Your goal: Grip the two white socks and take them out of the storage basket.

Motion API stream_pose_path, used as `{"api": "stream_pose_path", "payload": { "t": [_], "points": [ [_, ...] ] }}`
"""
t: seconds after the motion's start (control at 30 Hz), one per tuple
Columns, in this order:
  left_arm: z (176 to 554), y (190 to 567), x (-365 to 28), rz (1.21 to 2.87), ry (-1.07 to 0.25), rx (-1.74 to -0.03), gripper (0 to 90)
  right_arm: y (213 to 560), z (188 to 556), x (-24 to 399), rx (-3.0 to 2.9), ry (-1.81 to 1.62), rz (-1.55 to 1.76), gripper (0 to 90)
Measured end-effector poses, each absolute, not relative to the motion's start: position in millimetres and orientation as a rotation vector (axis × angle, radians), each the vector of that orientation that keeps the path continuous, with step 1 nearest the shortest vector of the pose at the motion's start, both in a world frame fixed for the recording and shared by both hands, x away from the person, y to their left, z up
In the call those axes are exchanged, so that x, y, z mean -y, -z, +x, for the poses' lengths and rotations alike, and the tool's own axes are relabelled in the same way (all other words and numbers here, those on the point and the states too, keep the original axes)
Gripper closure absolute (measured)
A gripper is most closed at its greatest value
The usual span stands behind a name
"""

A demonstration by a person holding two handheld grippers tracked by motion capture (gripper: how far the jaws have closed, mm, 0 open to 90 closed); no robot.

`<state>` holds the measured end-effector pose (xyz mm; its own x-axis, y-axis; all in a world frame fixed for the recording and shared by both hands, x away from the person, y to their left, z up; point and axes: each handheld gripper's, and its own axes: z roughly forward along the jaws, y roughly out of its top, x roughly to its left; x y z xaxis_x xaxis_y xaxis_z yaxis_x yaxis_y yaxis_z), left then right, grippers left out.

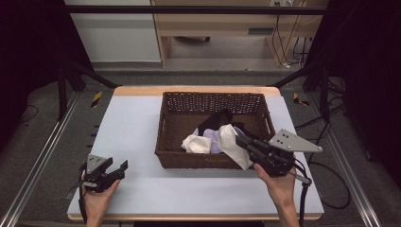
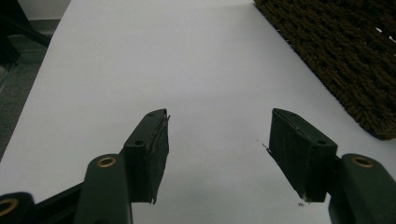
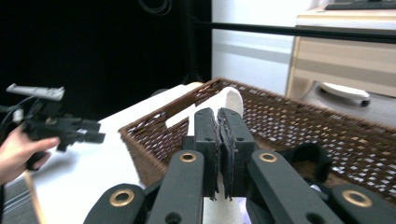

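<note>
Left gripper (image 1: 117, 169), seen from the high view, rests with parted jaws over the pale blue-grey tabletop (image 1: 137, 127), well apart from the dark brown woven wicker basket (image 1: 166, 124); the right gripper (image 1: 240, 136) is clamped on a cream-white cloth (image 1: 231, 144) draped over the basket's near rim. From the left gripper view, nothing lies between its spread pads (image 2: 156, 144), the basket wall (image 2: 345, 60) off to one side. From the right gripper view, the pressed-together pads (image 3: 208, 140) pinch the cloth (image 3: 231, 99) above the basket (image 3: 154, 135).
</note>
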<state>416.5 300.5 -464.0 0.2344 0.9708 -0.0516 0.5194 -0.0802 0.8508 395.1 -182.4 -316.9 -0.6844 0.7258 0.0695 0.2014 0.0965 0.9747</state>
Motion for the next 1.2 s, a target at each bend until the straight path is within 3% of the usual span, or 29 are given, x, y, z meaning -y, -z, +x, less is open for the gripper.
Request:
{"api": "stream_pose_path", "payload": {
  "t": [0.57,1.2],
  "points": [
    [415,462,-300,1.710,-0.700,-1.391,36.0,374,374,175,-2.152,-1.584,0.912,86.2],
    [413,459,-300,1.709,-0.711,-1.379,36.0,446,381,178,-2.294,-1.358,1.076,84.1]
  ]
}}
